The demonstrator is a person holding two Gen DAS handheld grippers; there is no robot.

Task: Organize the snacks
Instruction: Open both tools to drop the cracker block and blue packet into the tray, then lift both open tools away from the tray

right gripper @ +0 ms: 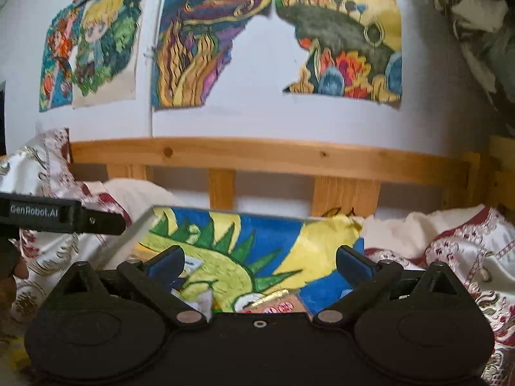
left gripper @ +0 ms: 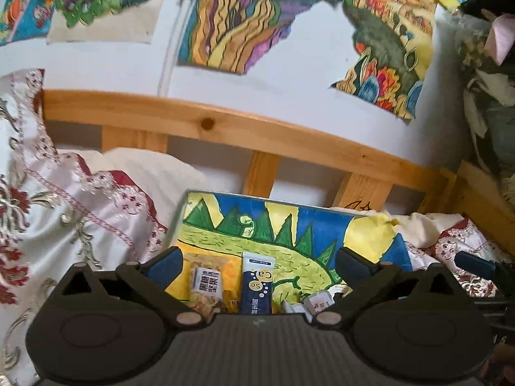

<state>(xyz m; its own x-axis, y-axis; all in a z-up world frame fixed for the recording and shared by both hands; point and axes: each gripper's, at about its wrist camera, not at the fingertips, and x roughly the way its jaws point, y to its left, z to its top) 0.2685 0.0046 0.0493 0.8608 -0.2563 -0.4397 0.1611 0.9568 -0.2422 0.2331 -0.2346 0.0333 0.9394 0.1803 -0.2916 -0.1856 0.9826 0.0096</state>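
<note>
- Painted board [left gripper: 289,234], blue, yellow and green, lying on patterned bedding [left gripper: 64,212] in front of wooden bed rail [left gripper: 225,128]; landmark for all items below.
- Left gripper [left gripper: 259,262]: fingers wide apart, nothing between the pads, poised above the board's near edge.
- Blue snack stick [left gripper: 257,284] marked "Ca", flat on the board, between the left fingers but untouched.
- Nut bar packet [left gripper: 207,284], just left of the blue stick, on the board's yellow corner.
- Small white packets [left gripper: 317,304], at the board's near edge, right of the stick; details unclear.
- Right gripper [right gripper: 260,262]: fingers spread, empty, over the board's right half.
- Brown packet [right gripper: 280,305], on the board's near edge, partly hidden.
</note>
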